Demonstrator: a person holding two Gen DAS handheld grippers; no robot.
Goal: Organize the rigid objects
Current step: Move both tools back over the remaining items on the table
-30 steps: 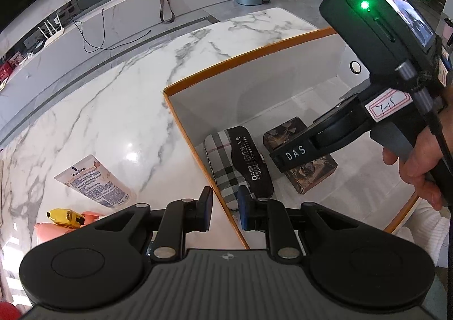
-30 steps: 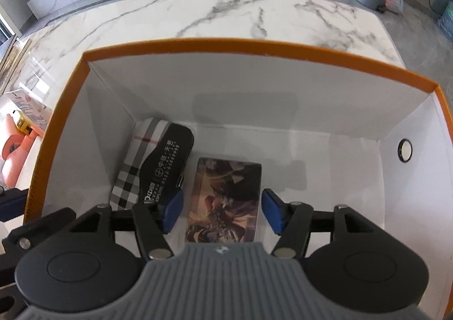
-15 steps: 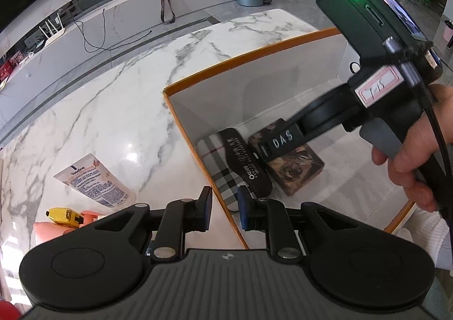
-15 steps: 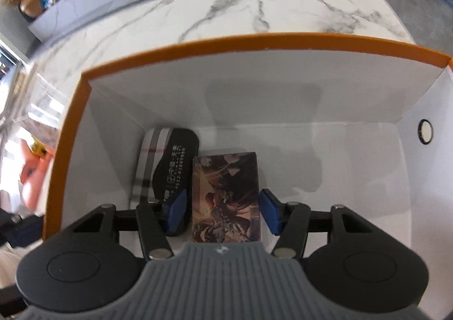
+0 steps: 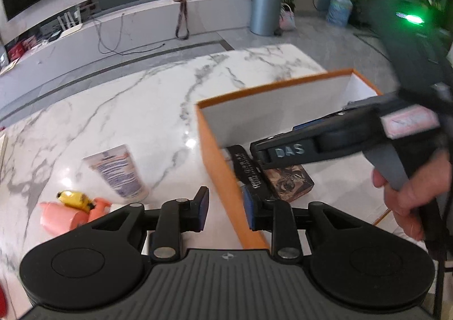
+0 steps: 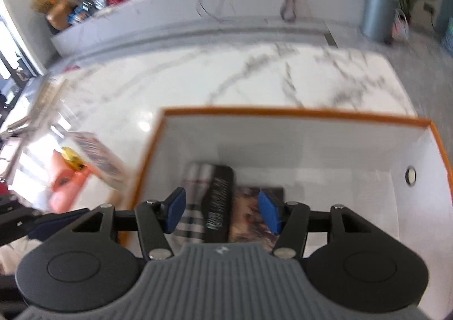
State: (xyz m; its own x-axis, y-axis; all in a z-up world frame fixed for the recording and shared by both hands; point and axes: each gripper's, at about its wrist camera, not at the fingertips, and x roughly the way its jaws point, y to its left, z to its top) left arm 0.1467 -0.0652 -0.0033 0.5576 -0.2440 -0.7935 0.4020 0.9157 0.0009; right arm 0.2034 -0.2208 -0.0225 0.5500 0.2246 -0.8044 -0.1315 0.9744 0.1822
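Observation:
An orange box (image 5: pixel 218 158) with white inner walls stands on the marble table. On its floor, side by side, lie a plaid case (image 6: pixel 192 206), a black case (image 6: pixel 219 198) and a brown picture box (image 6: pixel 246 215). My left gripper (image 5: pixel 225 206) straddles the box's left wall. Its jaws are opening and the pads stand just off the wall. My right gripper (image 6: pixel 222 212) hovers open above the cases with nothing between its fingers. In the left wrist view the right gripper (image 5: pixel 283 150) reaches over the black case (image 5: pixel 246 167) and the picture box (image 5: pixel 291 181).
Left of the box, a lotion tube (image 5: pixel 116 172), a small yellow item (image 5: pixel 75 199) and a pink item (image 5: pixel 59 218) lie on the marble. A hand (image 5: pixel 405 201) holds the right gripper's grip. A grey bin (image 5: pixel 264 12) stands on the floor beyond.
The left jaws have parted from the box's wall and that gripper has risen. The right gripper has lifted away from the picture box, which stays on the box's floor.

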